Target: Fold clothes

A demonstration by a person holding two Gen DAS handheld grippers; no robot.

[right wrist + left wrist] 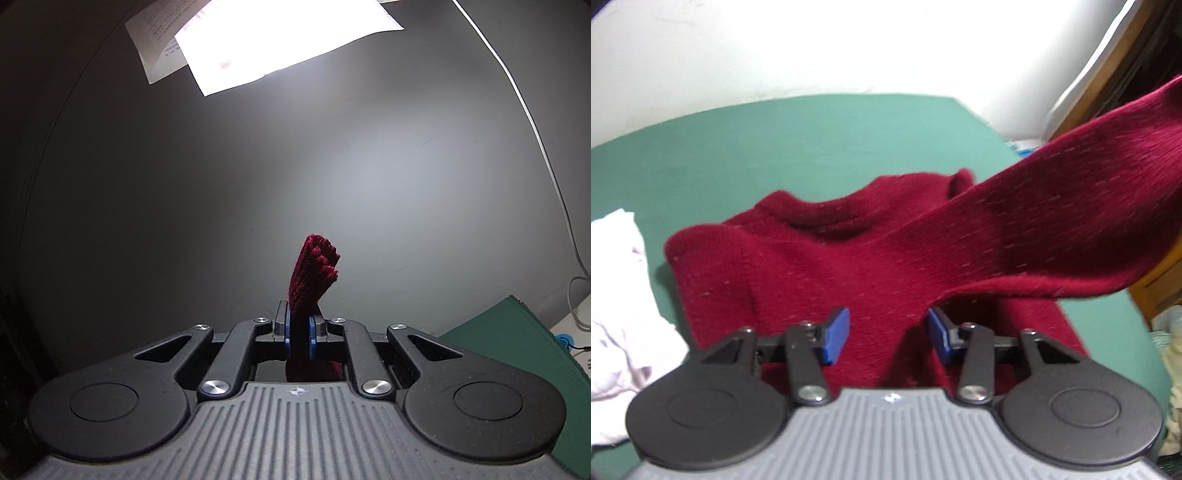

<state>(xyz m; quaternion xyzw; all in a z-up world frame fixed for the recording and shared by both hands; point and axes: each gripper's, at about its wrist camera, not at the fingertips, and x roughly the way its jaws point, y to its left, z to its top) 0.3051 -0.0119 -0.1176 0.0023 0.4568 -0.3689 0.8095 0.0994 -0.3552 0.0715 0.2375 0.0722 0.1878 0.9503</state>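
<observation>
A dark red knit sweater (820, 280) lies on the green table (783, 147), neckline toward the far side. One sleeve (1052, 214) is lifted off the table and stretches up to the right, out of the left wrist view. My left gripper (888, 334) hovers open just above the sweater's body, nothing between its blue pads (836, 334). In the right wrist view my right gripper (300, 334) is shut on the sleeve's cuff (314, 273), which sticks up between the pads. That gripper points at a grey wall, high above the table.
A crumpled white garment (620, 317) lies at the table's left edge. Wooden furniture (1123, 74) stands at the far right, with pale items (1171, 332) beside the table. The right wrist view shows papers on the wall (273, 40), a white cable (546, 162) and the table corner (517, 339).
</observation>
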